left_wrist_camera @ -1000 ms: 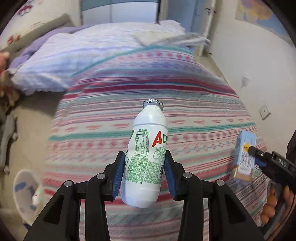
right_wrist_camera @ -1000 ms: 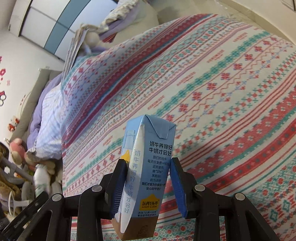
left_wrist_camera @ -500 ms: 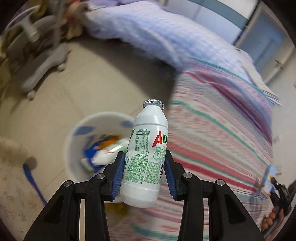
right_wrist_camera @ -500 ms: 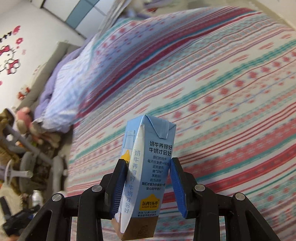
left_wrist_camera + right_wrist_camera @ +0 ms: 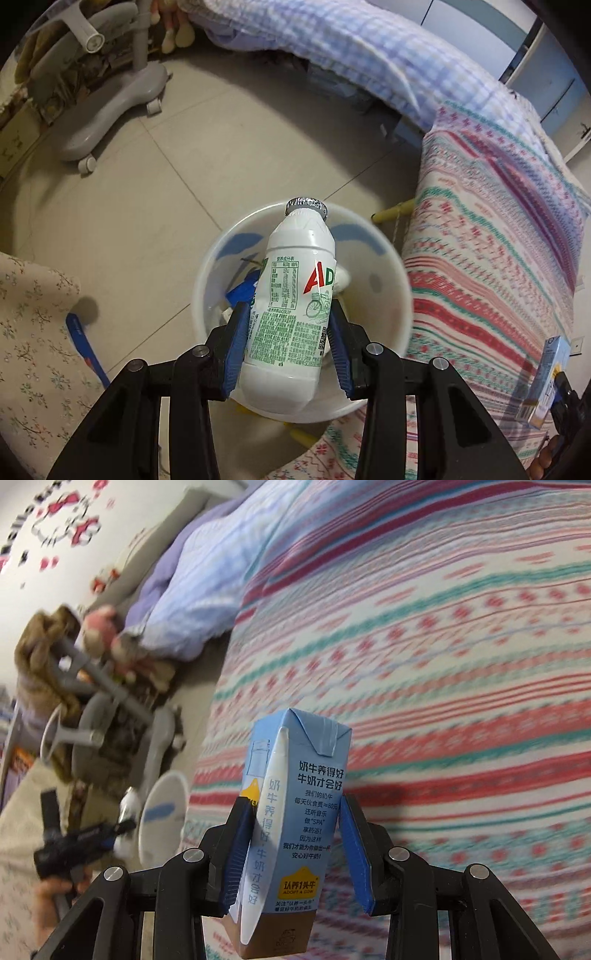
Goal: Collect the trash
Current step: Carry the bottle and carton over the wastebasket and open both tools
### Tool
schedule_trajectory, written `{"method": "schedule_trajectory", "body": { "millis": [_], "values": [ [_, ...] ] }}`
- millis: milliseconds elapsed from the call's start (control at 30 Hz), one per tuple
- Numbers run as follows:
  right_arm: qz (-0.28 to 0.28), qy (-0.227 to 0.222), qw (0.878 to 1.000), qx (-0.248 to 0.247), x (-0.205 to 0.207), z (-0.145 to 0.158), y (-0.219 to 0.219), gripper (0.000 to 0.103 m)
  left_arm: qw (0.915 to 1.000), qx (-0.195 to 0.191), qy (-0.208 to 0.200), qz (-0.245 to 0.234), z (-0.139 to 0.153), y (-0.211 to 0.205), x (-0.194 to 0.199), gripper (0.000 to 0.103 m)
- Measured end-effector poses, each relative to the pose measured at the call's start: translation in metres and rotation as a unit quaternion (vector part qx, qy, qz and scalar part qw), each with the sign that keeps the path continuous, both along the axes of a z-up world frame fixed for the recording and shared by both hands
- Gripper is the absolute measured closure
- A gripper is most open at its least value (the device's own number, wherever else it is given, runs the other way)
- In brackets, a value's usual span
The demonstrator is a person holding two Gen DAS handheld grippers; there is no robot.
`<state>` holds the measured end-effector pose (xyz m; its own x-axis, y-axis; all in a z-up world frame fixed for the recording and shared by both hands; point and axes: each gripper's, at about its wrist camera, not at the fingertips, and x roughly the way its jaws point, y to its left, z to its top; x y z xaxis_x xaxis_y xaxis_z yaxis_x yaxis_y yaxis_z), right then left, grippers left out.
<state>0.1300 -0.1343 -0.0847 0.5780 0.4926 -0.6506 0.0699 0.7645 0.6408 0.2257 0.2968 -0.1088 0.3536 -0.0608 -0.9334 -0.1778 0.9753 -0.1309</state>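
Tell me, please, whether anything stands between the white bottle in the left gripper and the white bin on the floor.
Nothing visible does: the white bottle, clamped in the left gripper, hangs directly above the open white bin.

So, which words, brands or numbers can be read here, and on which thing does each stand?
"AD", red and green letters, cut off: white bottle in the left gripper.
"营养成分表": bottle's table; smaller print unreadable.
"奶牛养得好 牛奶才会好": blue milk carton in the right gripper.
"认养1头牛 ADOPT A COW": carton's yellow badge.
Wall lettering: too blurred.
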Motion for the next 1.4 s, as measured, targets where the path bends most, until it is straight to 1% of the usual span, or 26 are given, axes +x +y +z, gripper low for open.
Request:
{"method": "schedule_trajectory", "body": {
  "millis": [133, 200, 233, 267, 333, 367, 400, 467, 500, 533, 567, 633, 700, 767, 800, 900, 1000, 1033, 1067, 1100, 1133, 1167, 1200, 1267, 1333, 1400],
  "values": [
    [0.028, -0.002, 1.0, 0.002, 0.006, -0.004, 0.029, 0.061, 0.9998, -0.01, 0.014, 0.006, -0.015, 0.006, 0.008, 0.058],
    [0.036, -0.005, 0.999, 0.011, 0.008, -0.005, 0.038, 0.061, 0.9997, -0.006, 0.021, 0.005, -0.022, 0.009, 0.013, 0.057],
    [0.04, -0.006, 0.999, 0.013, 0.009, -0.006, 0.046, 0.061, 0.9996, 0.003, 0.028, 0.002, -0.026, 0.009, 0.015, 0.057],
    [0.044, -0.008, 0.999, 0.014, 0.01, -0.006, 0.053, 0.06, 0.9991, 0.024, 0.034, -0.001, -0.029, 0.01, 0.017, 0.057],
    [0.053, -0.01, 0.998, 0.015, 0.011, -0.006, 0.063, 0.06, 0.998, 0.051, 0.037, -0.006, -0.032, 0.01, 0.018, 0.057],
    [0.057, -0.01, 0.998, 0.016, 0.011, -0.006, 0.069, 0.06, 0.9976, 0.057, 0.038, -0.008, -0.032, 0.012, 0.017, 0.057],
    [0.061, -0.011, 0.998, 0.016, 0.012, -0.006, 0.074, 0.06, 0.998, 0.052, 0.036, -0.008, -0.031, 0.014, 0.016, 0.057],
    [0.067, -0.013, 0.998, 0.014, 0.015, -0.005, 0.086, 0.06, 0.9991, 0.028, 0.026, -0.018, -0.028, 0.015, 0.014, 0.056],
    [0.068, -0.015, 0.997, 0.013, 0.017, -0.005, 0.092, 0.06, 0.9991, 0.024, 0.024, -0.026, -0.027, 0.014, 0.013, 0.053],
    [0.07, -0.017, 0.997, 0.017, 0.02, -0.004, 0.099, 0.06, 0.9989, 0.027, 0.023, -0.032, -0.026, 0.012, 0.012, 0.053],
    [0.071, -0.018, 0.997, 0.022, 0.021, -0.004, 0.103, 0.06, 0.9984, 0.038, 0.023, -0.035, -0.025, 0.011, 0.012, 0.053],
    [0.075, -0.021, 0.996, 0.032, 0.028, -0.001, 0.119, 0.06, 0.9985, 0.047, 0.018, -0.021, -0.02, 0.018, 0.011, 0.053],
    [0.078, -0.024, 0.996, 0.039, 0.033, 0.0, 0.132, 0.06, 0.9996, 0.022, 0.009, 0.016, -0.012, 0.037, 0.009, 0.053],
    [0.075, -0.019, 0.996, 0.054, 0.043, 0.0, 0.148, 0.06, 0.9985, -0.001, 0.005, 0.054, -0.006, 0.053, 0.002, 0.053],
    [0.075, -0.014, 0.995, 0.063, 0.049, -0.002, 0.157, 0.06, 0.9976, -0.007, 0.003, 0.069, -0.004, 0.059, -0.002, 0.053],
    [0.097, -0.002, 0.993, 0.069, 0.068, -0.006, 0.191, 0.06, 0.9953, -0.023, -0.004, 0.094, 0.002, 0.067, -0.013, 0.053],
    [0.124, 0.0, 0.991, 0.055, 0.085, -0.006, 0.228, 0.058, 0.9923, -0.044, -0.012, 0.115, 0.007, 0.072, -0.02, 0.053],
    [0.132, -0.005, 0.99, 0.041, 0.093, -0.006, 0.241, 0.057, 0.9918, -0.048, -0.014, 0.118, 0.009, 0.072, -0.021, 0.053],
    [0.137, -0.007, 0.99, 0.022, 0.098, -0.008, 0.25, 0.046, 0.991, -0.052, -0.018, 0.122, 0.011, 0.074, -0.021, 0.053],
    [0.137, -0.004, 0.991, -0.004, 0.103, -0.011, 0.256, 0.041, 0.9904, -0.054, -0.021, 0.126, 0.012, 0.076, -0.021, 0.053],
    [0.129, 0.004, 0.991, -0.034, 0.106, -0.017, 0.261, 0.039, 0.9898, -0.055, -0.023, 0.129, 0.014, 0.077, -0.021, 0.053],
    [0.128, 0.011, 0.991, -0.045, 0.105, -0.021, 0.261, 0.039, 0.9894, -0.055, -0.025, 0.132, 0.014, 0.078, -0.022, 0.053],
    [0.131, 0.013, 0.99, -0.045, 0.103, -0.025, 0.26, 0.039, 0.9894, -0.057, -0.027, 0.131, 0.015, 0.078, -0.022, 0.053],
    [0.137, 0.009, 0.989, -0.051, 0.092, -0.028, 0.258, 0.039, 0.9897, -0.055, -0.034, 0.128, 0.018, 0.077, -0.023, 0.053],
    [0.141, 0.006, 0.988, -0.069, 0.082, -0.029, 0.253, 0.039, 0.9912, -0.039, -0.04, 0.12, 0.022, 0.072, -0.023, 0.053],
    [0.146, 0.006, 0.987, -0.066, 0.073, -0.027, 0.245, 0.039, 0.9925, -0.027, -0.045, 0.11, 0.025, 0.066, -0.022, 0.053]
  ]
}}
